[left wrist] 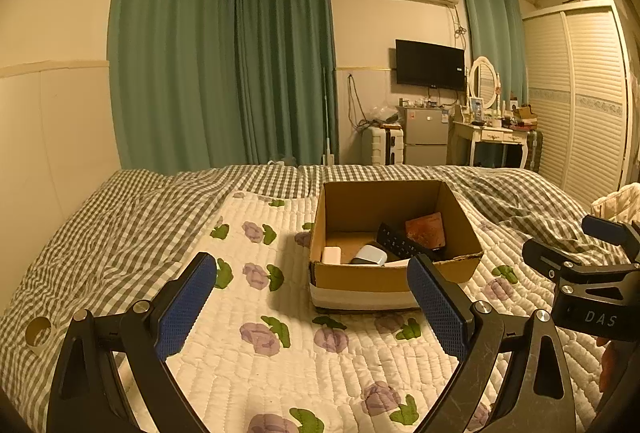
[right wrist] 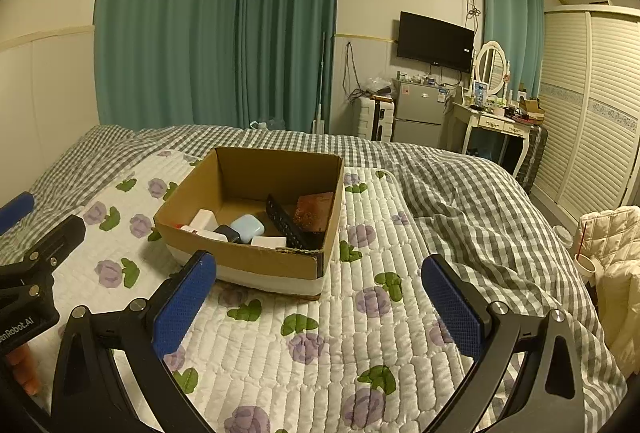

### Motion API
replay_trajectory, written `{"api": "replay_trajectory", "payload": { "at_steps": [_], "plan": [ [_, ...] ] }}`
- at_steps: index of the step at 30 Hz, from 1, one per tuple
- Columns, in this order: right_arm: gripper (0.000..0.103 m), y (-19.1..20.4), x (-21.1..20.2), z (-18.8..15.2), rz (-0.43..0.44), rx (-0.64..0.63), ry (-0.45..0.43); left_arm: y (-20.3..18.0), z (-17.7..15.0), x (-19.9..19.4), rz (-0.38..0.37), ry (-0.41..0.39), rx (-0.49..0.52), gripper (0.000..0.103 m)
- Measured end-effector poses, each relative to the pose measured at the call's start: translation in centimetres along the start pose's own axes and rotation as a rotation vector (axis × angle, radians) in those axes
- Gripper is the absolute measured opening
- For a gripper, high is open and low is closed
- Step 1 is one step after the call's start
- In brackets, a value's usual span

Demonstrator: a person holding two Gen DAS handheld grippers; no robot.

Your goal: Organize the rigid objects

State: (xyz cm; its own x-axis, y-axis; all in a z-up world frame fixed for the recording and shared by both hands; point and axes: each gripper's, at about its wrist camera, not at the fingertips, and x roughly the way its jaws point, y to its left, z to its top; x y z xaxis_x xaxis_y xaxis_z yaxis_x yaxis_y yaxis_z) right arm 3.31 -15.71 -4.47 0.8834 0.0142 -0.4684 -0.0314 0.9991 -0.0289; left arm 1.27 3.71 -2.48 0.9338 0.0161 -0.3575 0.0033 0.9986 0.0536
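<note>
Ahead, your left gripper (left wrist: 310, 307) and right gripper (right wrist: 320, 307) hover with fingers spread wide, holding nothing. Between them, a cardboard box (right wrist: 256, 257) sits on the floral quilt (right wrist: 360, 333), containing a black remote control (right wrist: 286, 223), an earbuds case (right wrist: 248, 227) and small white boxes.

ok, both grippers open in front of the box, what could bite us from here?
1. The cardboard box sits on a soft quilt; pushing its wall may tip or slide it.
2. Items inside are packed tight: the black remote leans on the reddish block, so pulling one may shift the other.
3. The left gripper and right gripper sit close; they could collide.
</note>
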Motion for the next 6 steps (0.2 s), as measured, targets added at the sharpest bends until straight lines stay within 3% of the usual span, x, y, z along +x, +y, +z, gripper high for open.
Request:
{"api": "replay_trajectory", "payload": {
  "at_steps": [6],
  "plan": [
    [0.103,0.05,-0.24,0.07,-0.002,-0.001,-0.003,0.33,0.04,-0.21,0.009,-0.009,-0.012,0.098]
  ]
}}
